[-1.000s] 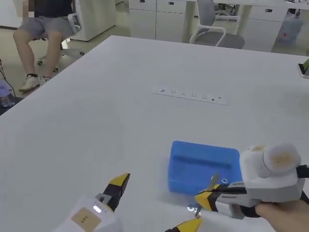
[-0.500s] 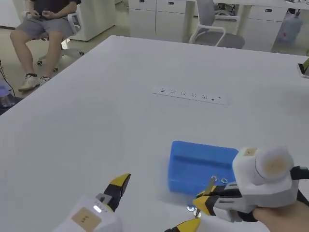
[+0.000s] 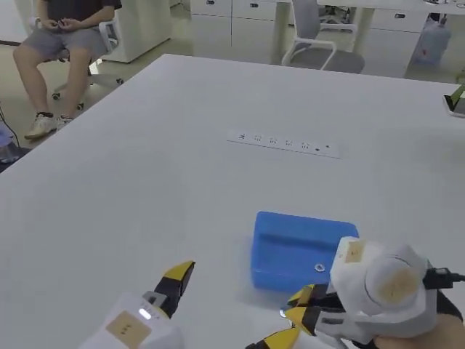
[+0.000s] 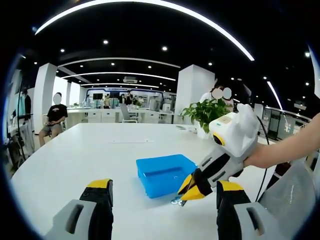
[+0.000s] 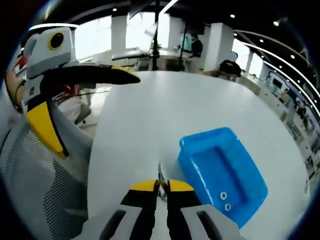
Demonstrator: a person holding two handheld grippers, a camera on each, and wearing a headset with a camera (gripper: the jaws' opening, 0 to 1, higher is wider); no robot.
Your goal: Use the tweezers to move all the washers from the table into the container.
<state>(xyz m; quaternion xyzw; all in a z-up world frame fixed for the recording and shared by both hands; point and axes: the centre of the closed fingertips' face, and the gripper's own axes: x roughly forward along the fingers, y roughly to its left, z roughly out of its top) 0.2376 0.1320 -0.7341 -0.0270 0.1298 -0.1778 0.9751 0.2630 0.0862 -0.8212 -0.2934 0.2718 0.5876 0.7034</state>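
Note:
A blue container (image 3: 301,243) sits on the white table (image 3: 182,167), and two small washers (image 5: 223,195) lie inside it. More washers (image 4: 176,202) lie on the table just in front of the container. My right gripper (image 3: 296,309) is shut on thin metal tweezers (image 5: 160,177). The tweezers point down at the table beside the container's near corner. I cannot tell if the tweezer tips hold a washer. My left gripper (image 3: 229,309) stands open nearby on the left, with nothing between its jaws.
A white power strip (image 3: 283,143) is set into the table beyond the container. A person sits on a chair (image 3: 62,29) at the far left. Office chairs and cabinets stand past the table's far edge.
My right gripper has drawn back and down from over the container's front edge to the table before it. The tweezers are now hidden in the head view. The left gripper has stayed put.

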